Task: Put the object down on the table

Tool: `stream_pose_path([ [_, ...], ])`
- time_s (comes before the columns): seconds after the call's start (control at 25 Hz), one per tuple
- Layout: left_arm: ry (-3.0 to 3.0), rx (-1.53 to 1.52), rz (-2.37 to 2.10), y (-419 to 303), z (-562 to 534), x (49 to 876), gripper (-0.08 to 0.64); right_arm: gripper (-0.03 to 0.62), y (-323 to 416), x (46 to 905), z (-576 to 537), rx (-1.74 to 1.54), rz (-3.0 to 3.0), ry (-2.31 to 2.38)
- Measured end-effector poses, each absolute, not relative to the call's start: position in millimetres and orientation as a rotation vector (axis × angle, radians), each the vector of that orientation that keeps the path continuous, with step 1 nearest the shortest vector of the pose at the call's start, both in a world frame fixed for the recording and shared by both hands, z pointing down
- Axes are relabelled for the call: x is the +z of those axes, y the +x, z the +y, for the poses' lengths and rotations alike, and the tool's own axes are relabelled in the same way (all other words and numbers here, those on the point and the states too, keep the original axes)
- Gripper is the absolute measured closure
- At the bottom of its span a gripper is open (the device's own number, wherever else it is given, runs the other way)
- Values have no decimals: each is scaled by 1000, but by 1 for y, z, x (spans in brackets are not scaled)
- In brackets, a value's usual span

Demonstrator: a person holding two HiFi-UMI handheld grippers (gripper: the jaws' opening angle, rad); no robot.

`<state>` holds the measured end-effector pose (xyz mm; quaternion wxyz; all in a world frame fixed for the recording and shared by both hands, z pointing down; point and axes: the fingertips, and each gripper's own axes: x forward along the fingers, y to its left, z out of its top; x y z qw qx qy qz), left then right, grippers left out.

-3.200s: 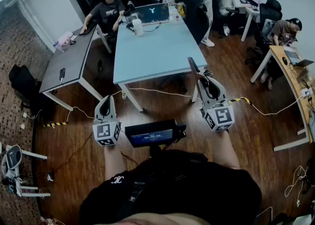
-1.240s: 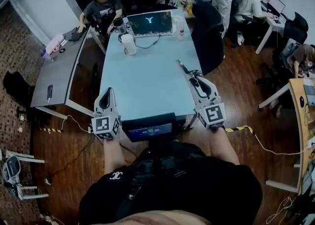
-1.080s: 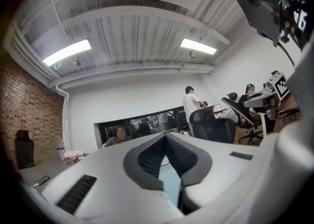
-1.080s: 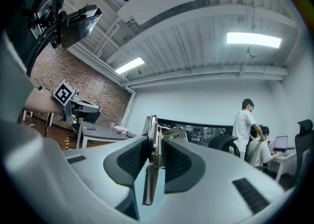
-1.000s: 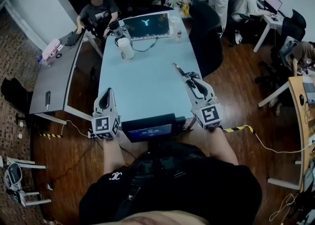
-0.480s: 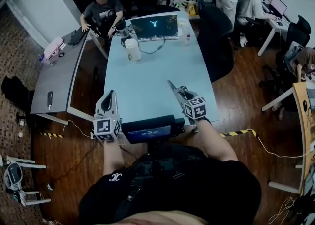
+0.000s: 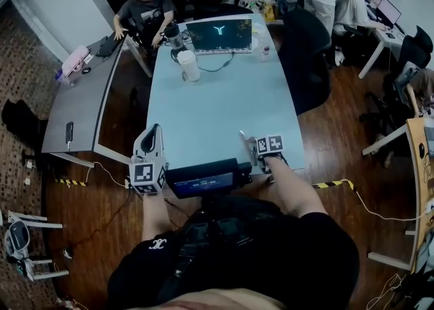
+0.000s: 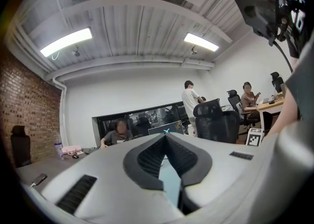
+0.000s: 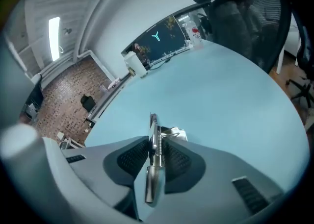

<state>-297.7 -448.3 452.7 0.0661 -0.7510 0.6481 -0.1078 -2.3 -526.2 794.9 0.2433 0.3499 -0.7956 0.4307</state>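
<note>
Right gripper (image 9: 156,142) clenched on a slim metal tool (image 9: 151,184), held low over the near right part of the light-blue table (image 7: 217,105). Left gripper (image 8: 165,137) closed and empty at the near left edge. Far end: white cup (image 7: 188,66), laptop (image 7: 218,35), bottle (image 7: 264,49); office chair (image 7: 308,57) alongside.

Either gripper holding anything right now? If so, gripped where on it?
Right gripper holds a slim metal tool, jaws clamped on its ridged middle, both ends sticking out. Left gripper holds nothing, jaws together.
</note>
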Motion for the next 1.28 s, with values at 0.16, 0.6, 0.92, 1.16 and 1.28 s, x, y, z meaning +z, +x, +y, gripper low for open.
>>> stream_pose_path([
  [0.16, -2263, -332, 1973, -308, -447, 459, 555, 489, -1, 806, -526, 1347, -2162, 990],
  [0.6, -2287, -331, 1938, -291, -449, 455, 555, 257, 0, 777, -551, 801, -2306, 1072],
  [0.92, -2297, -321, 1926, -286, -453, 453, 555, 252, 14, 651, -577, 474, -2565, 1358],
  [1.16, -2317, -315, 1893, -262, -454, 451, 555, 299, 37, 500, -558, -34, -2784, 1501],
  [1.28, -2318, -294, 1875, -247, -456, 449, 555, 443, 48, 450, -540, -280, -2781, 1541],
])
